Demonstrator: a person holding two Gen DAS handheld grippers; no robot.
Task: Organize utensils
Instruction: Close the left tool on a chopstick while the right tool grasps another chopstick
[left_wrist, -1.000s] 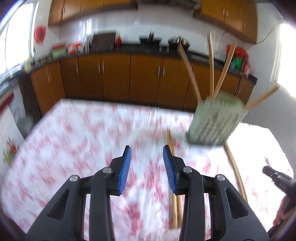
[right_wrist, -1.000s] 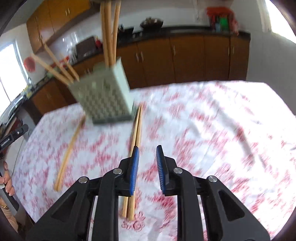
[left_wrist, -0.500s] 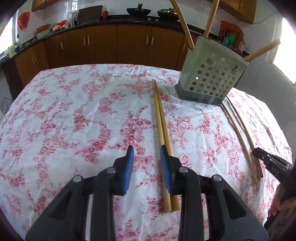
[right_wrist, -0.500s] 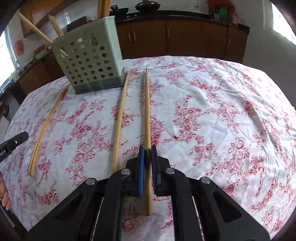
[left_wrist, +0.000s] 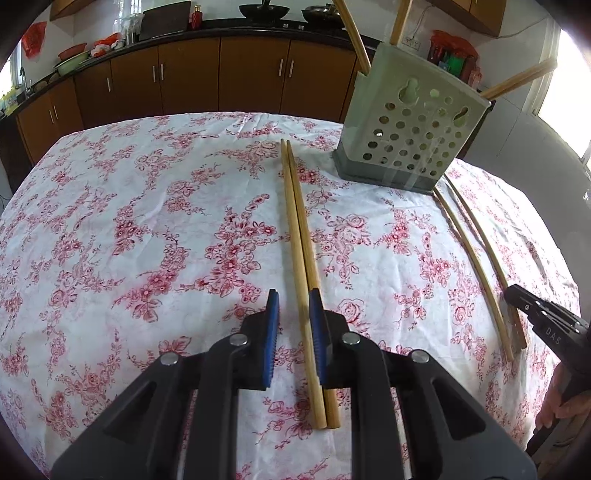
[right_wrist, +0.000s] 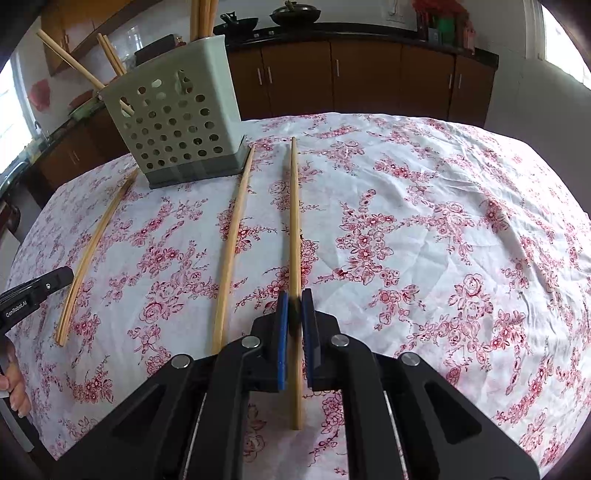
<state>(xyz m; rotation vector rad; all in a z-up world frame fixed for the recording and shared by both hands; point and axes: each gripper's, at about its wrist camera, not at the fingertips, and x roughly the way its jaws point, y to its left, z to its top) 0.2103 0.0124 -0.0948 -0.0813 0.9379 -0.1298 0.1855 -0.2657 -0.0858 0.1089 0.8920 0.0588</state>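
A grey-green perforated utensil holder (left_wrist: 413, 125) (right_wrist: 177, 129) stands at the far side of the table with several wooden chopsticks in it. My left gripper (left_wrist: 293, 299) is low over a pair of chopsticks (left_wrist: 299, 236). Its jaws are closing with one stick between them; the right pad touches it and the left pad stands off. My right gripper (right_wrist: 293, 302) is shut on a single chopstick (right_wrist: 293, 206); its mate (right_wrist: 232, 240) lies just to the left. Each view shows the other gripper at its edge: the right gripper (left_wrist: 515, 295), the left gripper (right_wrist: 64, 275).
A white tablecloth with red flowers (left_wrist: 147, 221) covers the table and drops away at its rounded edges. Brown kitchen cabinets (right_wrist: 369, 77) and a dark counter with pans run behind. A person's hand (left_wrist: 561, 398) holds the right gripper's handle.
Both grippers have come down toward the table. The right jaws went from a narrow gap to shut on one chopstick. The left jaws have narrowed around the pair.
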